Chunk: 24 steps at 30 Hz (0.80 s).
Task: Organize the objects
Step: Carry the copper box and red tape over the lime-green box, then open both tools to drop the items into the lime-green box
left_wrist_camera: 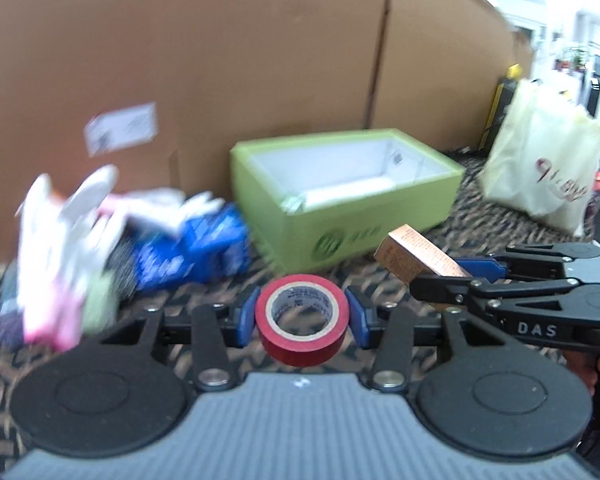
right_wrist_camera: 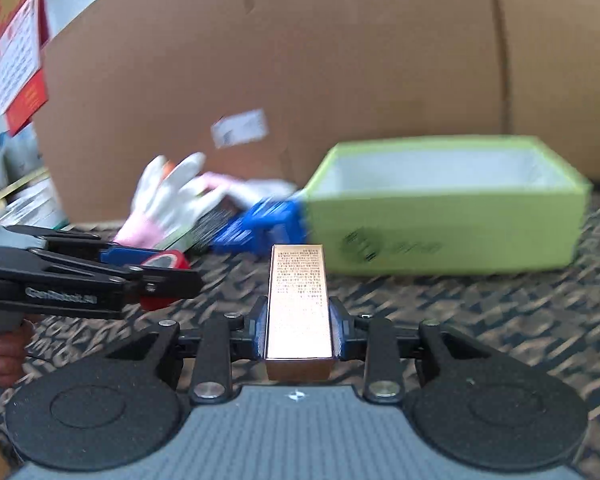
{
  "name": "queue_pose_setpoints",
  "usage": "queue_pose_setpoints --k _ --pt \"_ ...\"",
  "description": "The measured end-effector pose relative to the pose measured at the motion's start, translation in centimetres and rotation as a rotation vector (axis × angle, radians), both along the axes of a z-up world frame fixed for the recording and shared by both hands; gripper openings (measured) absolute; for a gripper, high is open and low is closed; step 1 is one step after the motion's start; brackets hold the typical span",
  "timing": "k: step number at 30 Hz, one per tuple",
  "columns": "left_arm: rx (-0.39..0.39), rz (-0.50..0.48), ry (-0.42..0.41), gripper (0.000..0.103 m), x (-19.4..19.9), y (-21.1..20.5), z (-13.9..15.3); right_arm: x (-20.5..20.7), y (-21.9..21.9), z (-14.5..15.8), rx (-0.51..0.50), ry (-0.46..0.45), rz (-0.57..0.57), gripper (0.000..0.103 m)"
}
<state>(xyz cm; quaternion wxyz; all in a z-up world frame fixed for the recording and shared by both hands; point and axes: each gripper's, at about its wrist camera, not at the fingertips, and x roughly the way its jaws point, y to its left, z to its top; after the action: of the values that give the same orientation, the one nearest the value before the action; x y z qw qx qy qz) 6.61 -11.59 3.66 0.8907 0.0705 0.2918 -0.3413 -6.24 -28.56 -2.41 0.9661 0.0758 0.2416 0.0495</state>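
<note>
Two loads, one per hand. Left view: my left tongs pinch the red tape roll sideways, clear of the carpet, ready for the green box. Right view: my right tongs clamp the copper carton lengthwise, aimed boxward.

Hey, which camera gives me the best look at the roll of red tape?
The left wrist view. There the red tape sits front and centre in the left gripper, sharp, its hole and white core facing the camera. The right wrist view shows only slivers of the tape at the left edge, mostly hidden behind that gripper.
</note>
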Motion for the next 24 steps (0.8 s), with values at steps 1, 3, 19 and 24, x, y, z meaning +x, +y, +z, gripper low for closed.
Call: queue_pose_setpoints --k 1,3,19,24 --pt "-0.003 -0.009 -0.016 0.046 0.4 -1.0 0.7 0.1 -0.9 0.7 -0.015 -0.012 -0.022 0.034" --pt "-0.001 -0.008 -0.044 0.046 1.6 -3.4 2.0 0.4 -2.5 1.9 -0.048 -0.037 -0.061 0.034" --pt "0.163 0.069 0.024 0.046 14.0 -19.6 -0.7 13.8 -10.9 2.6 -0.234 0.070 -0.263 0.034" --pt "0.158 0.093 0.096 0.046 16.5 -20.8 -3.2 16.6 -13.2 0.5 -0.194 0.151 -0.277 0.034"
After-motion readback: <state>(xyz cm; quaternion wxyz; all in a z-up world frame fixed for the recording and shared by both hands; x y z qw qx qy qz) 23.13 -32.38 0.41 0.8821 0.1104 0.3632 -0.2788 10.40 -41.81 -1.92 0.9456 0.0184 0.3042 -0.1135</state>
